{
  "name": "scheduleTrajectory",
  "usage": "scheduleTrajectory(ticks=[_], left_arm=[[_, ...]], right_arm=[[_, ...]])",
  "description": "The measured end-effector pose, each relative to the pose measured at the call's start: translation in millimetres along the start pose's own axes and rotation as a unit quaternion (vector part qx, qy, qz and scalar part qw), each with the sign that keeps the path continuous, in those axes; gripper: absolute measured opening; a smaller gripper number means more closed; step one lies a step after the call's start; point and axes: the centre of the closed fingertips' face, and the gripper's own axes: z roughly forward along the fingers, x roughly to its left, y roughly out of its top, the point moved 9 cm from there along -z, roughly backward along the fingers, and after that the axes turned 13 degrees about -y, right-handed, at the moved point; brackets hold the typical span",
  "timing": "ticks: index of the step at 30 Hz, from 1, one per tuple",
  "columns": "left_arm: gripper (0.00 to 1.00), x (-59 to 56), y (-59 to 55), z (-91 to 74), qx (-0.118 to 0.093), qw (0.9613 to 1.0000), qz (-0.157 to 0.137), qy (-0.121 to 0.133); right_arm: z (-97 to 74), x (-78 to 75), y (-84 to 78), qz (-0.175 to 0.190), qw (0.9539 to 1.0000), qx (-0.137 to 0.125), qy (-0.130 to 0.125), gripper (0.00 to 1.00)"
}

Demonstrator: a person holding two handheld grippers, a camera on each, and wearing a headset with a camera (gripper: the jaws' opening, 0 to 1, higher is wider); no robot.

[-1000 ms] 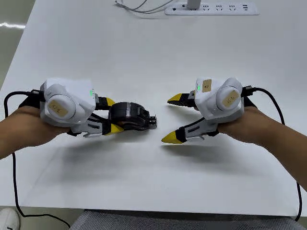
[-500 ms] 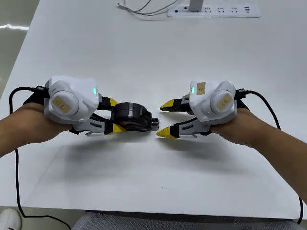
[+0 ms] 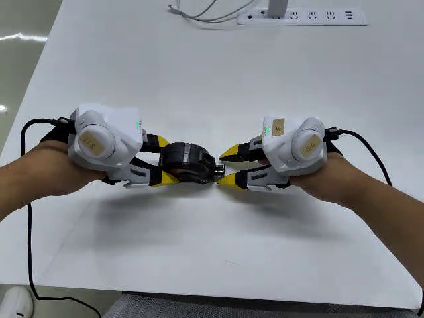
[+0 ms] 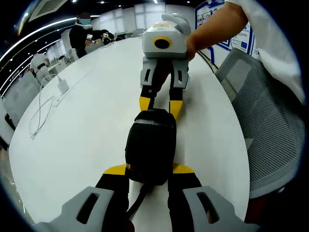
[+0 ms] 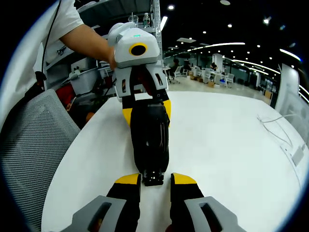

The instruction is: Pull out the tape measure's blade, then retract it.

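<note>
While the left gripper [image 3: 161, 159] clamps the tape measure [image 3: 189, 162] mid-frame on the worktop [image 3: 199, 79], the right gripper [image 3: 221, 168] sets its fingers [image 5: 129, 180] narrowly apart astride the blade hook [image 5: 153, 179], holding nothing; pull-out not yet begun, so next probably pinch the hook and draw away

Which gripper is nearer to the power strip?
Right. The right gripper lies below the power strip and slightly to its left in the head view; the left gripper, shut on the tape measure, lies farther left.
</note>
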Motion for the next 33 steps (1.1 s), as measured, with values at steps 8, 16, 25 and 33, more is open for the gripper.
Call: scheduleTrajectory(ticks=[8,16,25,33], left_arm=[[0.26,0.7,-0.5,0.1,-0.001,1.0,-0.003,-0.003],[0.26,0.7,-0.1,0.2,-0.001,1.0,-0.002,-0.003],[0.25,0.5,0.3,0.1,0.0,1.0,-0.005,-0.001],[0.25,1.5,0.5,0.0,0.004,1.0,-0.004,-0.006]], right_arm=[[4.8,0.9,-1.6,-0.003,1.0,-0.002,0.004,0.17],[3.3,2.8,-2.5,-0.01,0.9999,-0.008,0.009,0.12],[3.0,2.4,-2.1,-0.007,0.9999,-0.009,0.007,0.1],[2.3,3.8,-2.2,-0.01,0.9999,-0.005,0.005,0.09]])
